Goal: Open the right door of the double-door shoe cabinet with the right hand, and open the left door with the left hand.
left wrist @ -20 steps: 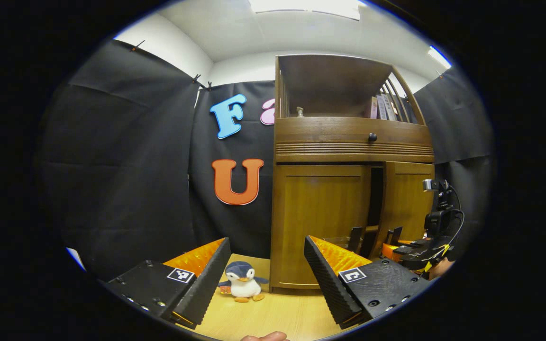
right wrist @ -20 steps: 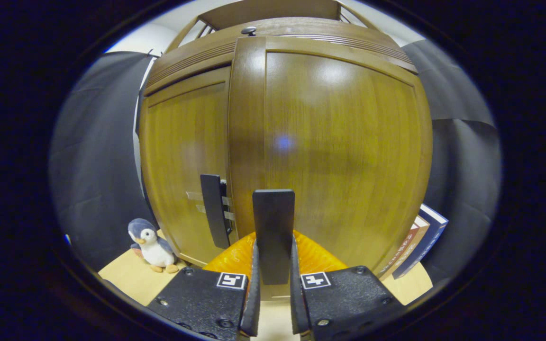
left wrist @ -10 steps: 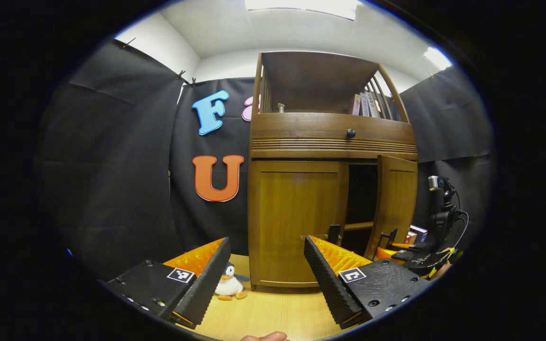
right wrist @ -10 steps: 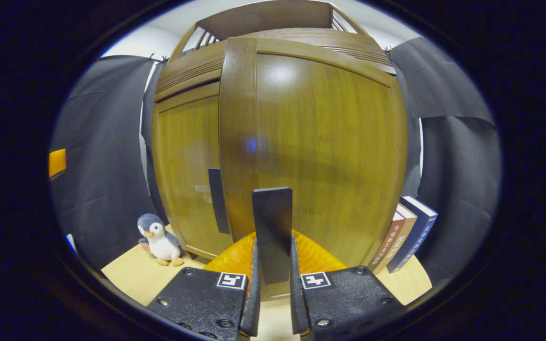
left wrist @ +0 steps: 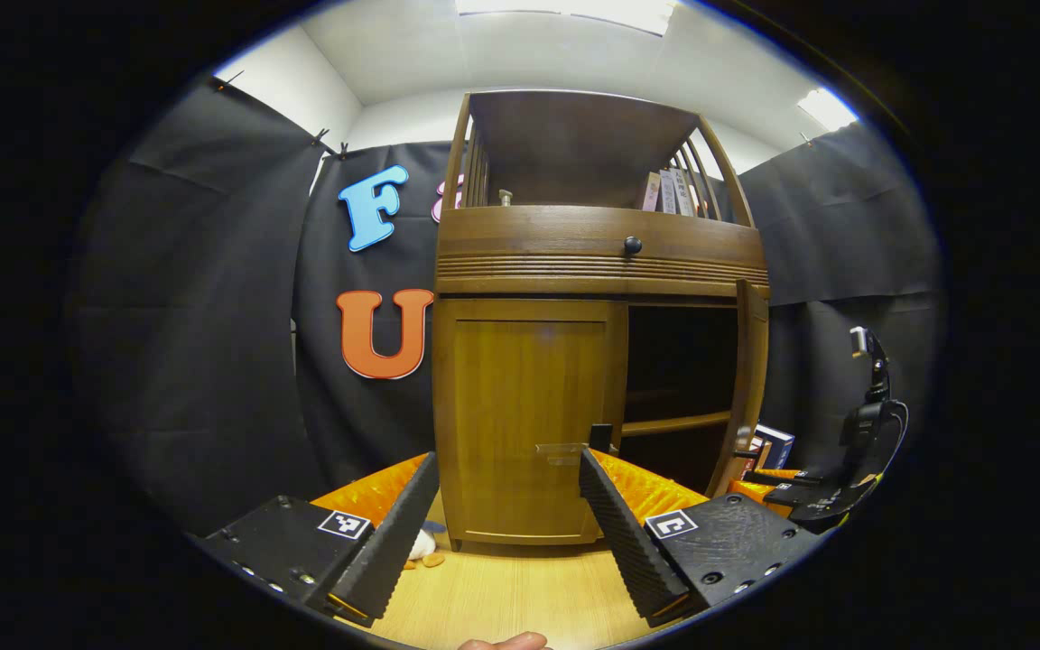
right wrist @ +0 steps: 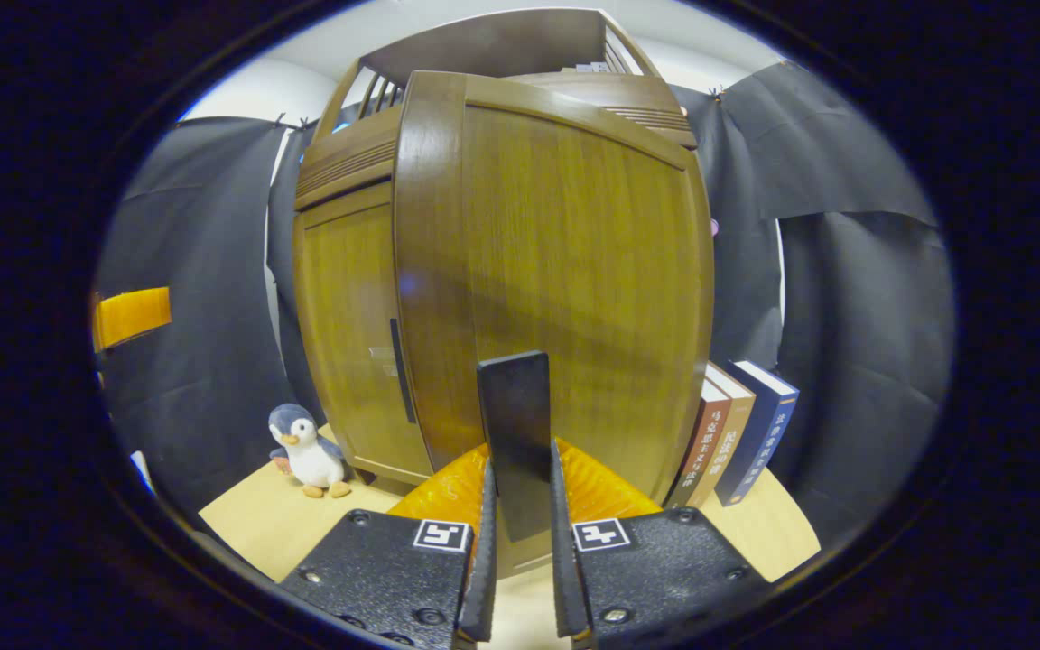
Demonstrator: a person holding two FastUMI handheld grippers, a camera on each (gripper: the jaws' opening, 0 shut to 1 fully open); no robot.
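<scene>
The wooden shoe cabinet point(left wrist: 601, 262) stands ahead in the left gripper view. Its left door point(left wrist: 524, 415) is closed, with a dark handle point(left wrist: 599, 437) at its inner edge. Its right door point(left wrist: 748, 379) is swung out almost edge-on, baring a dark interior with a shelf point(left wrist: 673, 421). My left gripper point(left wrist: 507, 459) is open, short of the left door, with nothing between its fingers. In the right gripper view, my right gripper point(right wrist: 520, 506) is shut on the right door's upright black handle point(right wrist: 514, 424), and the right door point(right wrist: 574, 271) looms close. The right gripper point(left wrist: 786, 478) also appears beside the open door.
A toy penguin point(right wrist: 306, 450) sits on the light wooden floor point(right wrist: 258, 524) left of the cabinet. Several books point(right wrist: 741, 433) stand upright behind the open door. A drawer with a round knob point(left wrist: 632, 245) and an open shelf top the cabinet. Black cloth walls surround it.
The right door has swung from slightly ajar to wide open with my right gripper on its handle. The left gripper has shifted right, now facing the left door; the penguin slid behind its finger.
</scene>
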